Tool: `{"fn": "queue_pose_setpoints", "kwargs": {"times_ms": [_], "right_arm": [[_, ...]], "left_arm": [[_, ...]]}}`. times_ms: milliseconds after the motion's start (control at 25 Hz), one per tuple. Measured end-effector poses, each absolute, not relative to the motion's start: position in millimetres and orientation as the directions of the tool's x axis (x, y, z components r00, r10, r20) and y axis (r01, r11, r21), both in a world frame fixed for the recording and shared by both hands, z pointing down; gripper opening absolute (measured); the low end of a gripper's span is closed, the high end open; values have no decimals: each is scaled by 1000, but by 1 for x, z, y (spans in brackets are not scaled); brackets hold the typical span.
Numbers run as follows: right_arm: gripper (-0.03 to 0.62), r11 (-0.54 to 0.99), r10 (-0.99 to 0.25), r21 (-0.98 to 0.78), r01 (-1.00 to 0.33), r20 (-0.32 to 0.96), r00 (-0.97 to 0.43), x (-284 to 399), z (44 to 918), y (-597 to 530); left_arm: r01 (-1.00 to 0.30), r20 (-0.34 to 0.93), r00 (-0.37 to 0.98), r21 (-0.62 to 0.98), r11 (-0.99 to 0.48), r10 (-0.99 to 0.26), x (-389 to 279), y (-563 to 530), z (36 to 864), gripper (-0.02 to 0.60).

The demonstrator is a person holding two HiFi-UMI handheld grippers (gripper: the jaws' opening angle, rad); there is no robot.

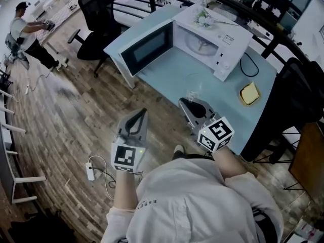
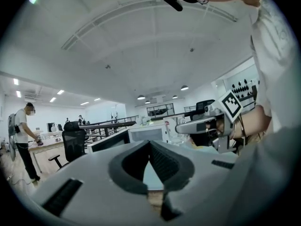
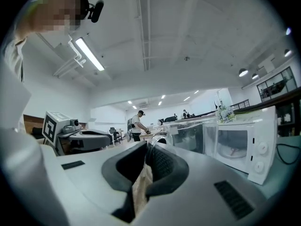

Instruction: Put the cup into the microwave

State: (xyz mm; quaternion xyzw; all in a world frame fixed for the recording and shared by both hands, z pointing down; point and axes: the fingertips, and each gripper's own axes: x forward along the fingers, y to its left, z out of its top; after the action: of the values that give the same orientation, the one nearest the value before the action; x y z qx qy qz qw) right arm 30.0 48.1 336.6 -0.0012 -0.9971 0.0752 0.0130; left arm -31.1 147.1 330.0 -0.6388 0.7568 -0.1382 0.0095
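Note:
A clear glass cup (image 1: pixel 192 91) stands on the light blue table (image 1: pixel 172 70) near its front edge, in front of the white microwave (image 1: pixel 210 37). The microwave's door (image 1: pixel 147 47) hangs open to the left. My right gripper (image 1: pixel 181 101) is shut with nothing in it, its tips just short of the cup. In the right gripper view the cup (image 3: pixel 160 138) shows right beyond the closed tips (image 3: pixel 147 147), with the microwave (image 3: pixel 242 145) to the right. My left gripper (image 1: pixel 143 111) is shut and empty over the wooden floor, left of the table. The left gripper view has its closed jaws (image 2: pixel 150 146) facing the microwave (image 2: pixel 148 132).
A yellow sponge-like block (image 1: pixel 249 93) lies at the table's right end, and a black cable (image 1: pixel 250 65) runs beside the microwave. Flowers (image 1: pixel 204 18) sit on top of it. Black office chairs (image 1: pixel 98 19) stand beyond the table. A power strip (image 1: pixel 90 171) lies on the floor. A person (image 1: pixel 25 32) works far left.

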Motion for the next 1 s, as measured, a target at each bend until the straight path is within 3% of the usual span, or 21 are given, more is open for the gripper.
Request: {"fn": "queue_pose_setpoints", "kwargs": {"times_ms": [600, 1000], "right_arm": [[21, 980, -9, -197, -21, 58, -998, 8, 368, -78], [21, 966, -87, -236, -109, 102, -991, -45, 394, -144]], "left_arm": [[-982, 229, -29, -189, -15, -973, -58, -18, 358, 2], [-970, 285, 164, -127, -207, -944, -104, -112, 389, 2]]}}
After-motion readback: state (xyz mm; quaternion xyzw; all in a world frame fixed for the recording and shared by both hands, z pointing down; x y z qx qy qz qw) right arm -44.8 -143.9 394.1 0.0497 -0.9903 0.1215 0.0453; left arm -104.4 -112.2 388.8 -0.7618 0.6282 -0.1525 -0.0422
